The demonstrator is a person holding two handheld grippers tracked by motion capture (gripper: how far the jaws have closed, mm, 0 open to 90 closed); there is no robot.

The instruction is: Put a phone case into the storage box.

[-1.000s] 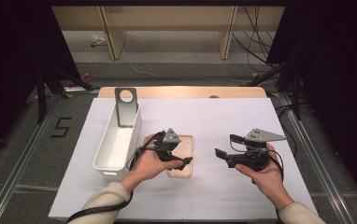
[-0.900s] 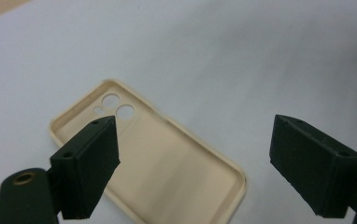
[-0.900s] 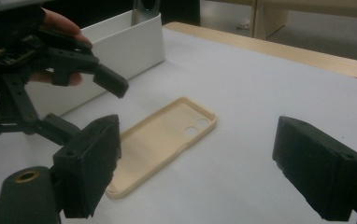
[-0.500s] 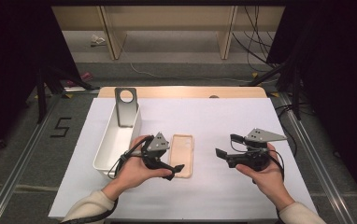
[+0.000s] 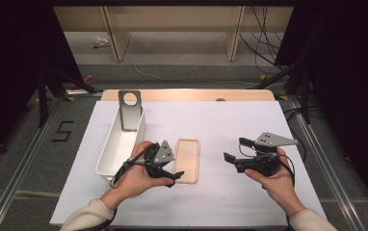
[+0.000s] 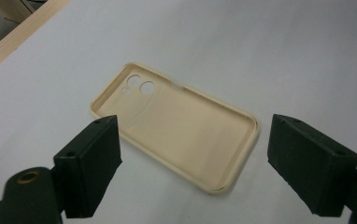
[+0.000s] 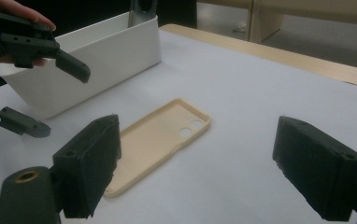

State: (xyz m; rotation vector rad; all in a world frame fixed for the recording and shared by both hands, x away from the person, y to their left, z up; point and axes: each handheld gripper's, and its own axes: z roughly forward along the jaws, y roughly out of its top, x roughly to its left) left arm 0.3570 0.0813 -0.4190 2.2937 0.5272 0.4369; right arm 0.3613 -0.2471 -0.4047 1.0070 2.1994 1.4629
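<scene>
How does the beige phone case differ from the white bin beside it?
The phone case is beige, flat and shallow, with camera holes at one end; the white bin is deep and tall-walled. The phone case lies empty; the white bin holds a grey metal plate standing at its far end. The phone case lies just in front of the open left tool; the white bin lies beside the hand. Both rest on the white table, open side up.

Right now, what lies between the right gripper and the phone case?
Nothing: only bare white table cover lies between the right gripper and the phone case. The high view and the right gripper view both show it.
</scene>
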